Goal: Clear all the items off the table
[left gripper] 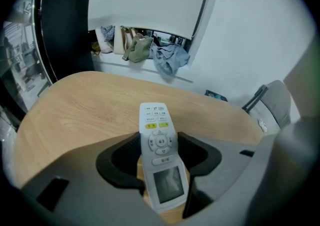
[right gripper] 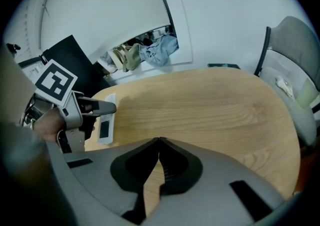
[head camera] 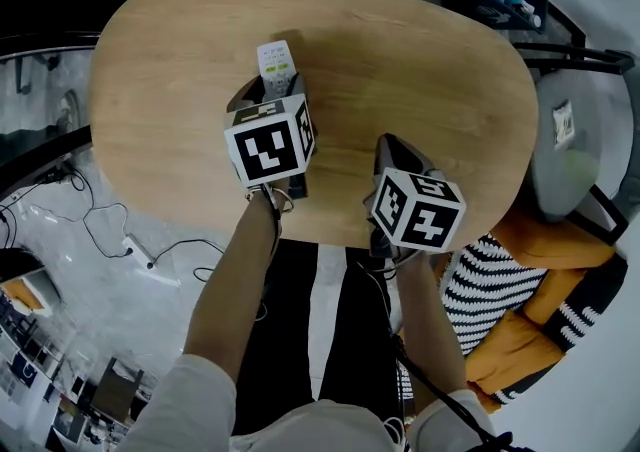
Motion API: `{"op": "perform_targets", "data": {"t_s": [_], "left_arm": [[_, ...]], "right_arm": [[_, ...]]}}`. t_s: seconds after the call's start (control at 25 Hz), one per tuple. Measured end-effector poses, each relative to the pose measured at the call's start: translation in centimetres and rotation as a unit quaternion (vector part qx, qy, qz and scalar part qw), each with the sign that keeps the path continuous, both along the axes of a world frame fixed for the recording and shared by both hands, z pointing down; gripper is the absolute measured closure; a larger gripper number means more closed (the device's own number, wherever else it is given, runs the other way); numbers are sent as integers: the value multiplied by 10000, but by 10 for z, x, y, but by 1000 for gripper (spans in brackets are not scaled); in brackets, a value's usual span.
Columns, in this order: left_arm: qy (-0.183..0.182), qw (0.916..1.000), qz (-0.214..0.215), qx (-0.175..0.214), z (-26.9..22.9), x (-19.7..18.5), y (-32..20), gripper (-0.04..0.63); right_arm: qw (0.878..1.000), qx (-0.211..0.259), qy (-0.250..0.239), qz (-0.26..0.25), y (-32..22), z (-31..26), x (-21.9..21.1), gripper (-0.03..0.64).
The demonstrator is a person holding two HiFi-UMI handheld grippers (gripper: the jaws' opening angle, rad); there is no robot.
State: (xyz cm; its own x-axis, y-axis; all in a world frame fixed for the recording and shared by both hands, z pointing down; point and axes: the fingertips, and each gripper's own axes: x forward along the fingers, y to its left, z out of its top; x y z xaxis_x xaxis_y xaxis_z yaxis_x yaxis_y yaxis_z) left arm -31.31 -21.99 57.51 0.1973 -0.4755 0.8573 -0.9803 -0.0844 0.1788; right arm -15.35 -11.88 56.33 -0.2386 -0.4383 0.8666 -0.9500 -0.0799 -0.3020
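Over the oval wooden desk [head camera: 420, 70] our left gripper [left gripper: 159, 140] clamps its only remaining item, a slim white remote [left gripper: 155, 120]; the right gripper [right gripper: 159, 141] holds its jaws together, empty.

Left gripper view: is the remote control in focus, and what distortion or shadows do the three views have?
Left gripper view: remote control sharp, faint reflection on its screen, corners black. Right gripper view: fisheye bends the table edge. Head view: even light, soft shadow right of the remote control.
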Motion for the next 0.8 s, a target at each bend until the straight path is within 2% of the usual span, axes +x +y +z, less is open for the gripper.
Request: {"op": "perform_targets", "data": {"t_s": [0.12,0.48,0.8], "left_arm": [[-4,9997,203,118,-10,7,7,359],[333,9972,597,301,-33,28,31,359],[447,9884,1387,427,-55,83,49,360]], "right_arm": [[10000,27,6,59,2,-3,-1,592],[9989,141,47,453,18,-14,6,592],[9922,336,134,1192,37,-34,48,592]]}}
